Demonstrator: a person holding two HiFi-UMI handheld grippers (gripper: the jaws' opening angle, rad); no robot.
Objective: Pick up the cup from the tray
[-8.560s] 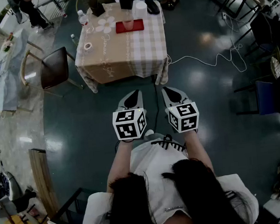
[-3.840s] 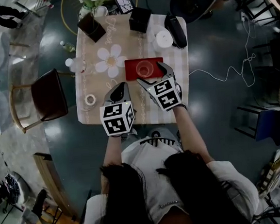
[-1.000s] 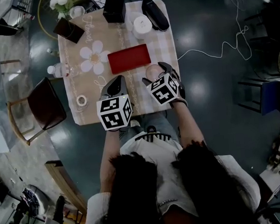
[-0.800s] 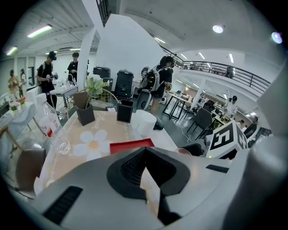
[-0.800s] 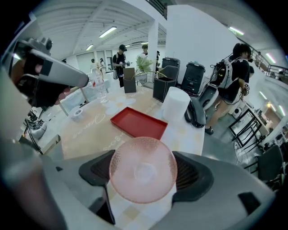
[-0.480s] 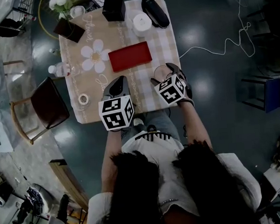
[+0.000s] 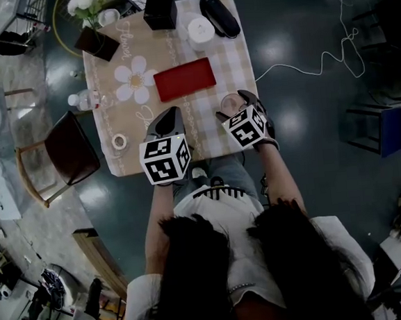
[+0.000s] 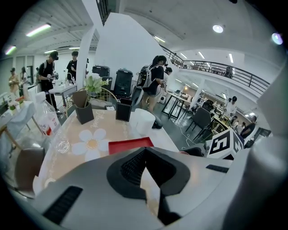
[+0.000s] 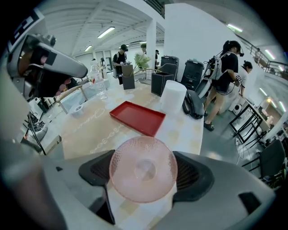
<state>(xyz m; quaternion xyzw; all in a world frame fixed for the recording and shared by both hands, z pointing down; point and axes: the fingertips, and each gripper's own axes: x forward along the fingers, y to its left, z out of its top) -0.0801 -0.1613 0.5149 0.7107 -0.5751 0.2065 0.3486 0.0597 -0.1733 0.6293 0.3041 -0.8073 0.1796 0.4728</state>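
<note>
Cup, pink, translucent and dimpled all over, is held between the jaws of the right gripper. The jaws are closed onto its wall from opposite sides, with the dark pads pressed to its left and right flanks. It is seen end-on as a circle with a smaller circle inside, and it is not clear whether the mouth or the base is turned toward the camera.

It is judged to be light, stiff and thin-walled, and possibly brittle if squeezed hard. The dimpled surface should give the pads some purchase on an otherwise smooth material. A hold across the widest part of the wall, as taken here, is judged sound provided the pressure is kept moderate.

In the head view the right forearm is stretched forward from the body. The cup is carried over the near right part of the table, well clear of the red tray, which lies bare farther in.

The left gripper is held over the table's near edge, beside the right one. Its jaws are brought together at the tips with nothing between them.

Beyond the tray a white cylinder and a black box are seen at the table's far side.
</note>
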